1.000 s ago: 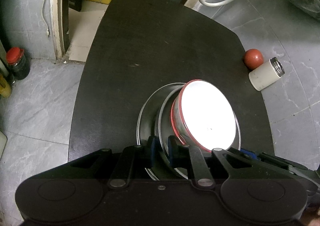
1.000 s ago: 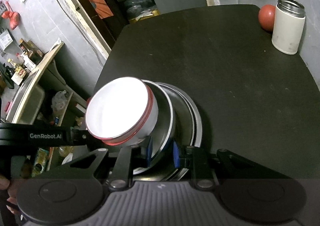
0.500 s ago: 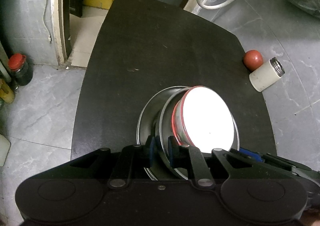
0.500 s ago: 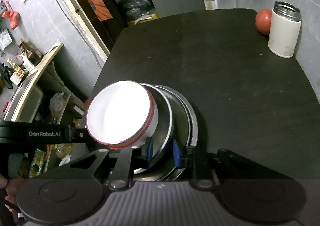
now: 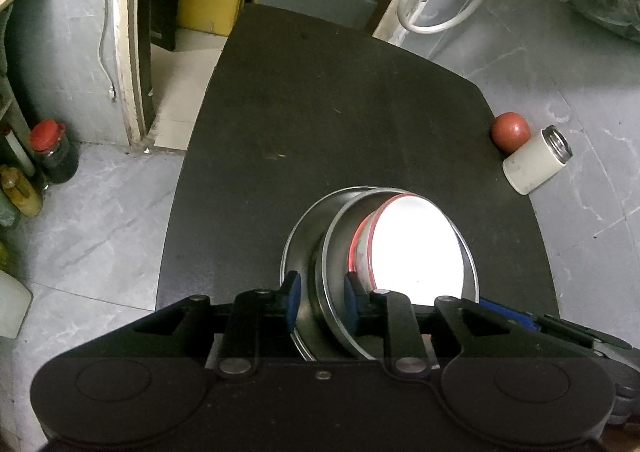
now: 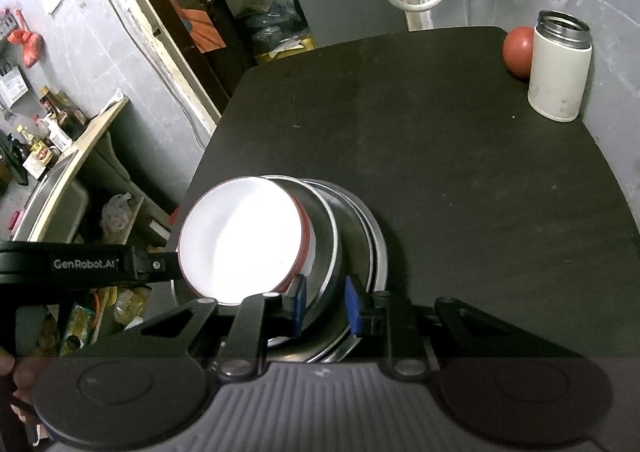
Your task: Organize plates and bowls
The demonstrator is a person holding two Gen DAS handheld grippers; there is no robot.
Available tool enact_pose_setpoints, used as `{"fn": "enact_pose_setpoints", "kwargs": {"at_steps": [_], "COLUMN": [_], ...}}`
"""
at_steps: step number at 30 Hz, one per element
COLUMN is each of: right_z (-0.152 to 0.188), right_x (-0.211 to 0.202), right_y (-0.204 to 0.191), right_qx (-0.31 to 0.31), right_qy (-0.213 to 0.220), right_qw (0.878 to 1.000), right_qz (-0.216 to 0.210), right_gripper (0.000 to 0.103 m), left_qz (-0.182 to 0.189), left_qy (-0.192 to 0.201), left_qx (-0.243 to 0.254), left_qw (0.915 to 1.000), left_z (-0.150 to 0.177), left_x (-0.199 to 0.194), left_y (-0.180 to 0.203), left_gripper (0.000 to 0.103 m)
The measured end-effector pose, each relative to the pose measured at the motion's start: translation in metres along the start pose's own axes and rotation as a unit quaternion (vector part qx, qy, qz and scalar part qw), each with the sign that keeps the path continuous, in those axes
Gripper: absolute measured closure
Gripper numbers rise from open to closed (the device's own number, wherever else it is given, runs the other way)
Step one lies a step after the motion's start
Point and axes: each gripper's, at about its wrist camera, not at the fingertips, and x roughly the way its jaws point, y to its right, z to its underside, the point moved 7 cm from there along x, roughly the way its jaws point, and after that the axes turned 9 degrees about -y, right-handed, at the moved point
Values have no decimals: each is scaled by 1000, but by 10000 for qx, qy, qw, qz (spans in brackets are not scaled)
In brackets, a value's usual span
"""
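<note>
We cannot see inside the white bowl (image 6: pixel 240 240); glare washes it out. The right claw (image 6: pixel 326 306) hides the stack's near rims.

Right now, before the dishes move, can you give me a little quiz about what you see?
1. True or false: the white flask stands with no lid on.
2. What sits on top of the steel dishes? A) a white bowl with a red rim B) a spoon C) a teacup
3. Fill in: the pads on the fingers are coloured ____.

Key: 1 true. 2 A. 3 blue.
</note>
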Motion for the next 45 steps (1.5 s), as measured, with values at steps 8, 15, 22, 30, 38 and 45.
{"fn": "enact_pose_setpoints", "kwargs": {"at_steps": [8,15,22,30,38,45], "right_z": [-3,-1,-4,-3,-1,2], "right_x": [-3,-4,-6,-12,-19,-22], "right_y": [3,8,3,4,15,15], "right_qx": [-45,11,-80,-98,84,228], "right_qy": [63,106,173,338,595,755], "right_qw": [10000,9999,9994,9989,9979,9965], "right_qz": [-48,-105,-285,-312,-245,-261], "right_gripper": [74,61,38,28,16,7], "left_qz": [-138,-476,-708,-814,-1038,-1155], "left_qy": [107,291,653,819,1029,1152], "left_qx": [-59,-179,-159,-119,-109,55], "left_qw": [9998,9983,9952,9932,9892,9866], "left_z": [0,-1,-4,1,7,13], "left_x": [-5,-12,-27,-34,-40,-48], "left_y": [2,0,1,5,5,5], "left_gripper": [72,47,24,15,5,2]}}
